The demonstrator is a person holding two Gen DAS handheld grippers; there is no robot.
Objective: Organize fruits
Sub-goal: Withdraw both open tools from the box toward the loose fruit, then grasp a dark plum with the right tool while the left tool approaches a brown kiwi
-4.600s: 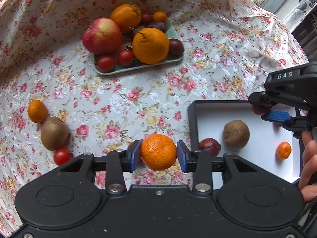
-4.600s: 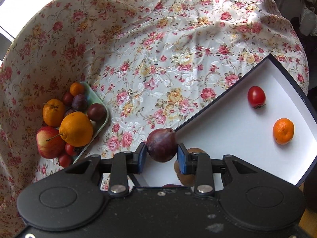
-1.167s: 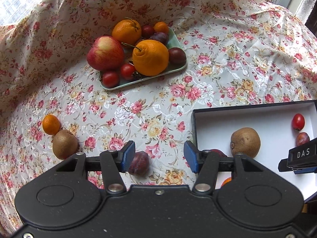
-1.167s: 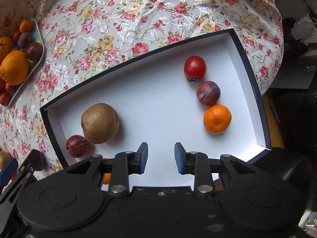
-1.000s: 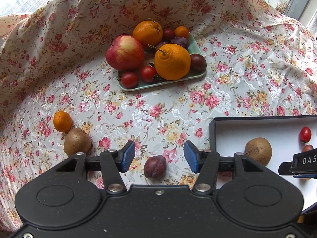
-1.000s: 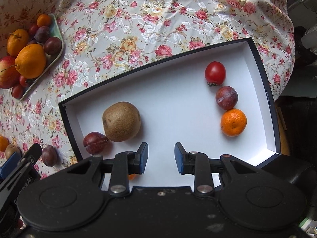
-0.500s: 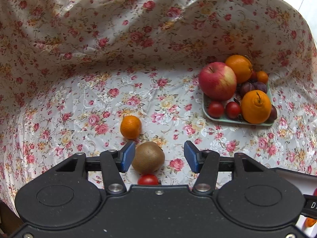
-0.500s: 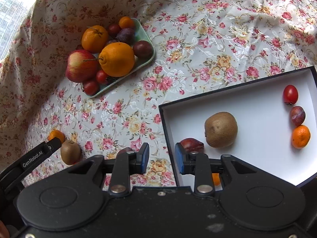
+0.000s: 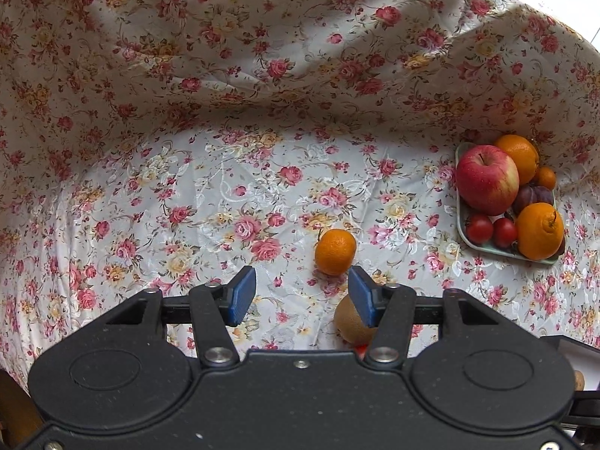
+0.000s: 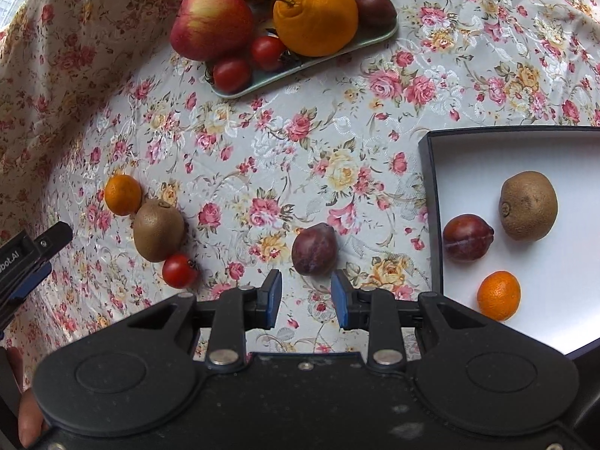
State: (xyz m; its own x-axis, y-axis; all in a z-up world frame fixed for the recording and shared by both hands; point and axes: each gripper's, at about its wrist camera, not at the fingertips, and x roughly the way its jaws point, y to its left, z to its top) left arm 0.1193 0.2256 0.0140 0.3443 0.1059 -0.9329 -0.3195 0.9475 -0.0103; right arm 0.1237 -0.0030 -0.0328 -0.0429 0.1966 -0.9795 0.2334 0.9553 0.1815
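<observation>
Pointing steeply down at the floral tablecloth [image 10: 337, 157], right gripper [image 10: 305, 298], blue pads spread apart, nothing between them. Dark plum [image 10: 314, 249] lying on the cloth just beyond the fingertips, lined up with the gap, not touched. To its right, black-rimmed white box [image 10: 431, 195] holding a plum, a kiwi and a mandarin. Over on the left, left gripper [image 9: 302, 296] also tipped downward, jaws wide and empty. Mandarin [image 9: 335, 251] just past its right pad [image 9: 360, 296], kiwi [image 9: 350, 322] partly tucked under that same finger, cherry tomato [image 10: 179, 270] touching the kiwi's near side. Green fruit tray [image 10: 311, 63] at the far edge.
</observation>
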